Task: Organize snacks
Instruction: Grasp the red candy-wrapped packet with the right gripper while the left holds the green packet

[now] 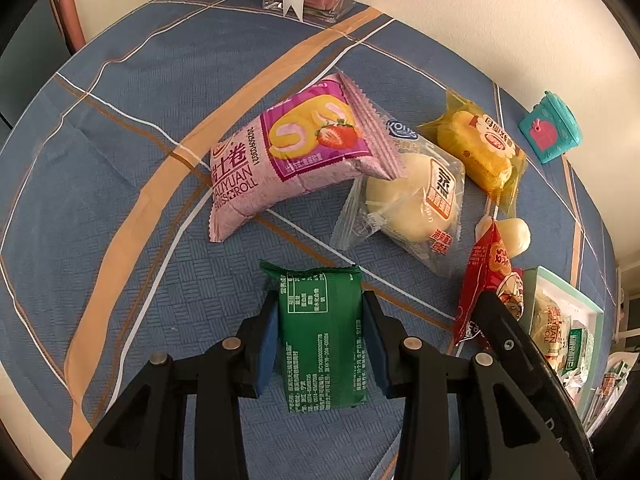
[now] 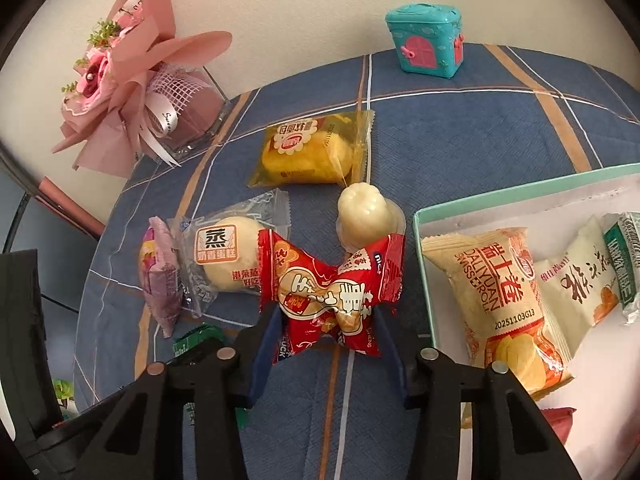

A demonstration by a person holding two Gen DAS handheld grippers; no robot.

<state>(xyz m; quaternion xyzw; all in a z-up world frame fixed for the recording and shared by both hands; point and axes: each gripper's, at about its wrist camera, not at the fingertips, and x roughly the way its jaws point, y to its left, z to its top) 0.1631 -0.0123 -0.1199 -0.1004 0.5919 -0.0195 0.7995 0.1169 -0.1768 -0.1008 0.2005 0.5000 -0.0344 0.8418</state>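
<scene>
My left gripper [image 1: 320, 320] is shut on a green snack packet [image 1: 322, 336] just above the blue tablecloth. My right gripper [image 2: 328, 320] is shut on a red snack packet [image 2: 330, 292], which also shows in the left wrist view [image 1: 486, 284]. On the cloth lie a pink Swiss roll packet [image 1: 292, 160], a clear packet with a white steamed cake [image 1: 408, 204], a yellow cake packet [image 1: 476, 148] and a white jelly cup [image 2: 366, 212]. A mint-rimmed white box [image 2: 424, 216] at the right holds several snack packets, among them a yellow Swiss roll [image 2: 504, 300].
A pink bouquet in a glass vase [image 2: 132, 80] stands at the back left by the wall. A teal toy house [image 2: 428, 40] stands at the back. The round table's edge [image 2: 92, 264] drops off at the left.
</scene>
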